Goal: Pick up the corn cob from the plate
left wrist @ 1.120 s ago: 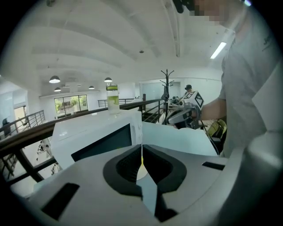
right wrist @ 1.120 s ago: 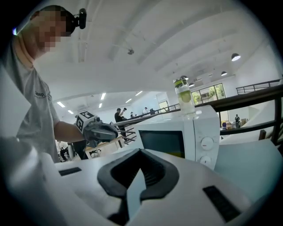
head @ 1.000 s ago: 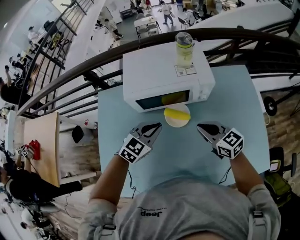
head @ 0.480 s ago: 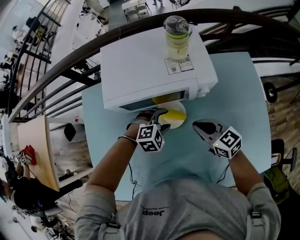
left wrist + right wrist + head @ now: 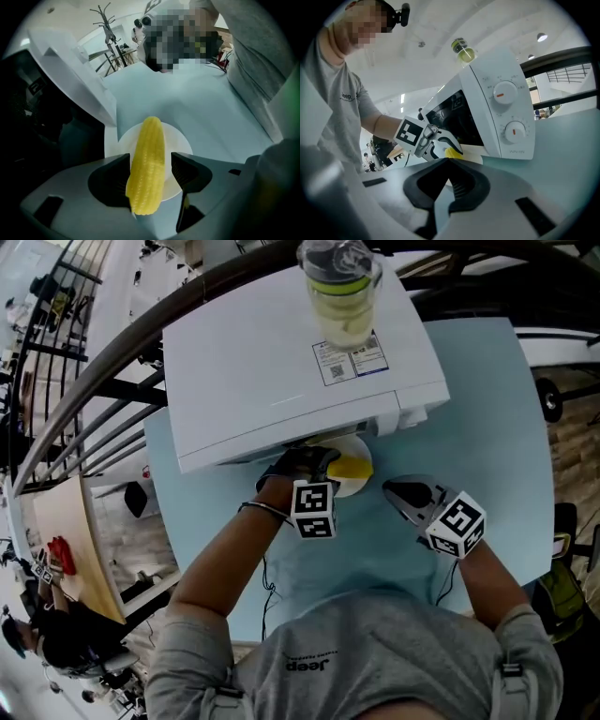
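Observation:
A yellow corn cob [image 5: 147,168] lies on a small white plate [image 5: 180,145] on the pale blue table, right in front of the microwave. My left gripper [image 5: 150,171] points steeply down over it. Its jaws have just been opening and now straddle the cob, with a gap showing on the right side. In the head view the left gripper [image 5: 319,463] hides part of the corn cob [image 5: 352,467] and the plate [image 5: 364,482]. My right gripper [image 5: 398,493] hovers to the right of the plate, shut and empty. The right gripper view shows the left gripper [image 5: 440,143] over the corn cob [image 5: 452,153].
A white microwave [image 5: 281,362] stands at the back of the table [image 5: 469,418], its front overhanging the plate in the head view. A lidded jar of pale liquid [image 5: 342,292] stands on top of it. A dark railing runs behind the table.
The left gripper has gone forward and down from beside the plate to over the corn, rolled, and gone from shut to open. The right gripper has sunk a little.

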`<state>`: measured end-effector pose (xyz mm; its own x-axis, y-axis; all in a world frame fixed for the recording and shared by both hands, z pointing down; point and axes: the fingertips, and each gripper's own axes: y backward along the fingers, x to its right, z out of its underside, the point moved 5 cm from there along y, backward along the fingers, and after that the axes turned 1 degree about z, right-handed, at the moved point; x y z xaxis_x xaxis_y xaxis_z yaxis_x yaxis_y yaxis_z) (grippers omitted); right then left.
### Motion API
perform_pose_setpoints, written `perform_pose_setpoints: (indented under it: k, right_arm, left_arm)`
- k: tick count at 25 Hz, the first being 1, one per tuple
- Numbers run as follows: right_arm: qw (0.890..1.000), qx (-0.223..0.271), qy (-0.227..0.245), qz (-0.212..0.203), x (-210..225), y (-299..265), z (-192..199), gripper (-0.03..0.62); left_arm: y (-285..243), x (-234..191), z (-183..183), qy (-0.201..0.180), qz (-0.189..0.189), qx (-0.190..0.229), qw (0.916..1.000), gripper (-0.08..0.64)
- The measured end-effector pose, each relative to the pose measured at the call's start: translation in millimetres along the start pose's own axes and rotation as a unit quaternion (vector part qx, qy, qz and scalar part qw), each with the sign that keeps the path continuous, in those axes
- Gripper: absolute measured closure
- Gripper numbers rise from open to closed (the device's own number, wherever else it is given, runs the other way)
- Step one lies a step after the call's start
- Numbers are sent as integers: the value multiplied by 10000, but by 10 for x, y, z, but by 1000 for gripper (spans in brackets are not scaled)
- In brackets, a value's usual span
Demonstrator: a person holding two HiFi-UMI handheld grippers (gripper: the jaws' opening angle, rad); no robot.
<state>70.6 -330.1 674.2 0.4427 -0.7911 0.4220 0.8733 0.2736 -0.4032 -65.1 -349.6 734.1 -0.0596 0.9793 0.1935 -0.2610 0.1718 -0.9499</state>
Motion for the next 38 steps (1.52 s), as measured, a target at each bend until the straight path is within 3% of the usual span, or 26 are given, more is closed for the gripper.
perform_pose_setpoints:
  k: [6, 11, 21, 29, 34, 38]
  right_arm:
    - [9998, -8, -200, -71, 0, -45, 90, 586]
    - [9995, -11, -310, -109, 2, -93, 153, 586]
    - [9991, 25, -409, -133, -46, -142, 180, 586]
    - [9984, 288, -399, 278, 51, -48, -29, 586]
    - [9972, 536, -181, 484, 56, 66, -359, 586]
    - [9944, 843, 31, 636, -58, 233, -742, 586]
  left_arm:
    - [-124, -32, -12, 330, -147, -71, 9993, 282]
    - [-166, -67, 1, 644, 57, -73, 9979, 284]
    - [-176, -57, 28, 729, -101, 28, 9973, 293]
    - [-19, -71, -9, 1019, -270, 370, 9937, 295]
    - [411, -133, -234, 1445, -339, 998, 9839, 295]
    - [921, -230, -354, 1958, -483, 1560, 9669, 295]
